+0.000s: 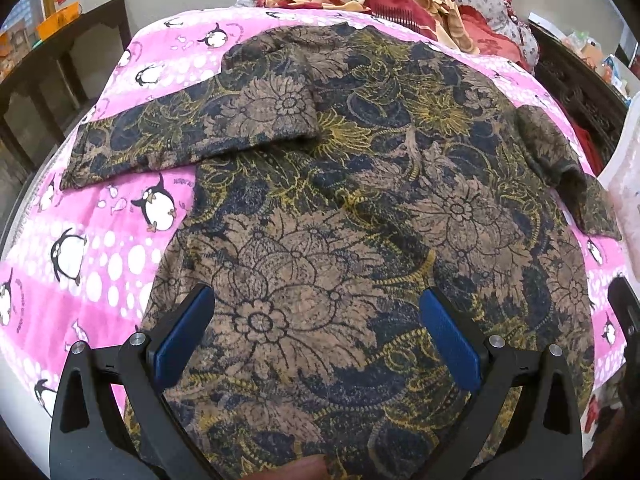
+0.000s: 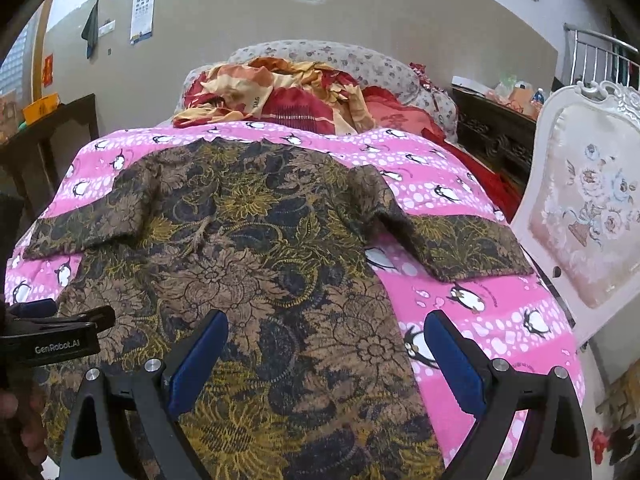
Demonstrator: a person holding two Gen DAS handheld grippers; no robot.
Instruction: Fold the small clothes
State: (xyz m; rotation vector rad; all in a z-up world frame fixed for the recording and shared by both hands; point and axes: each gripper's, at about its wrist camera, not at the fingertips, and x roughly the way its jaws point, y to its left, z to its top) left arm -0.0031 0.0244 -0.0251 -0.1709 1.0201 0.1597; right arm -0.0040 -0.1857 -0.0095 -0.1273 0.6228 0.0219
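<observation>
A brown, navy and yellow floral shirt (image 1: 340,208) lies spread flat on a pink penguin-print blanket (image 1: 92,248), both sleeves out to the sides. My left gripper (image 1: 316,308) is open and empty, hovering over the shirt's lower left part. In the right wrist view the shirt (image 2: 240,248) fills the middle of the blanket (image 2: 500,312). My right gripper (image 2: 326,332) is open and empty over the shirt's lower right edge. The left gripper (image 2: 60,320) shows at the left edge of the right wrist view.
Crumpled red and cream bedding (image 2: 288,96) and a floral pillow (image 2: 352,60) lie at the bed's far end. A white upholstered chair (image 2: 588,216) stands close on the right. Dark wooden tables stand on the left (image 2: 48,132) and on the far right (image 2: 492,128).
</observation>
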